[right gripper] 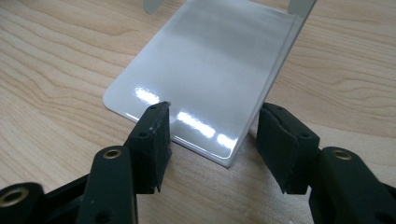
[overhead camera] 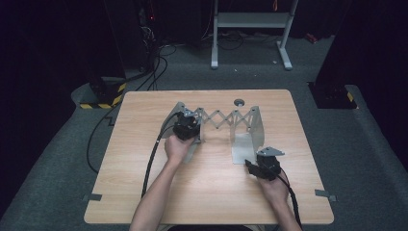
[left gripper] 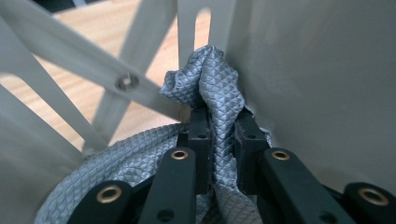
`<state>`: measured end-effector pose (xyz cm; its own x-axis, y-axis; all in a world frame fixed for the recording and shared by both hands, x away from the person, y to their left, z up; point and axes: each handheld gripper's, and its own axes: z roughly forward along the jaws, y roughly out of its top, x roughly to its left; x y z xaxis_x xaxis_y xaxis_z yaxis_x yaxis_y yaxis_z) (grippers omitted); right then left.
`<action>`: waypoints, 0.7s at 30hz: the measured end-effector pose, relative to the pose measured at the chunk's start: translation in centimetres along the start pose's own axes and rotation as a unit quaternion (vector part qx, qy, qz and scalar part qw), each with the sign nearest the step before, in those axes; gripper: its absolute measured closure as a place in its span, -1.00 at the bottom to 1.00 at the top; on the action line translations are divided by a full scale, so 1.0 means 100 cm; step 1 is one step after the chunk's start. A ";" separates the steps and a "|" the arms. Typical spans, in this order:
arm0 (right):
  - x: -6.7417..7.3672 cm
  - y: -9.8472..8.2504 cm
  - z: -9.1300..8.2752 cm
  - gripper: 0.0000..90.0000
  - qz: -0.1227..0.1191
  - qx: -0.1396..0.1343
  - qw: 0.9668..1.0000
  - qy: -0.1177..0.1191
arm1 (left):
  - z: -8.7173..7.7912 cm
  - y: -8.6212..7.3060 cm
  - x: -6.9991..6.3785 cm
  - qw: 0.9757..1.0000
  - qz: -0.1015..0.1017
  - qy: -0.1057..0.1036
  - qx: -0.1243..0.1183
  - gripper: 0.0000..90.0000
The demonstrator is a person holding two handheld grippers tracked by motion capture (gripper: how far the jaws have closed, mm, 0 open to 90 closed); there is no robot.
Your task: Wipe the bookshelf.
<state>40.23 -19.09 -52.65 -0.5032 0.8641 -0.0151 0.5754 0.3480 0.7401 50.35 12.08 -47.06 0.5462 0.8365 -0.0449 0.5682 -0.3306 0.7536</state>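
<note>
A grey metal rack with a scissor lattice [overhead camera: 226, 118] stands at the back middle of the wooden table [overhead camera: 144, 187]. My left gripper [overhead camera: 186, 129] is at the rack's left end. In the left gripper view, the left gripper [left gripper: 223, 135] is shut on a bunched fold of grey quilted cloth [left gripper: 210, 79], between the lattice bars [left gripper: 70, 51] and the end plate [left gripper: 317, 70]. My right gripper [overhead camera: 250, 166] rests low by the rack's right foot plate [overhead camera: 242, 149]. In the right gripper view, the right gripper [right gripper: 212, 135] is open, its jaws either side of the near corner of the glossy plate [right gripper: 210, 70].
A round grommet [overhead camera: 239, 102] sits in the table behind the rack. Black cables [overhead camera: 151, 163] trail from both grippers toward the near edge. On the floor beyond stand a white desk frame [overhead camera: 250, 29] and dark equipment with more cables [overhead camera: 154, 62].
</note>
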 end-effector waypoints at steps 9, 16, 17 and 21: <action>0.000 0.000 0.000 0.00 0.000 0.000 1.000 0.000 | 0.014 -0.012 -0.001 0.999 0.013 0.007 0.037 0.77; 0.000 0.000 0.000 0.00 0.000 0.000 1.000 0.000 | 0.002 -0.007 -0.003 1.000 0.009 0.000 0.014 0.77; 0.000 0.000 0.000 0.00 0.000 0.000 1.000 0.000 | -0.002 -0.005 -0.003 1.000 0.012 0.000 0.009 0.77; 0.000 0.000 0.000 0.00 0.000 0.000 1.000 0.000 | -0.017 0.001 -0.004 1.000 0.013 -0.006 -0.014 0.77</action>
<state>40.23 -19.09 -52.65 -0.5031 0.8641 -0.0143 0.5757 0.3474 0.7401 49.16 12.45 -45.85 0.5671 0.8230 -0.0327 0.5367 -0.3391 0.7726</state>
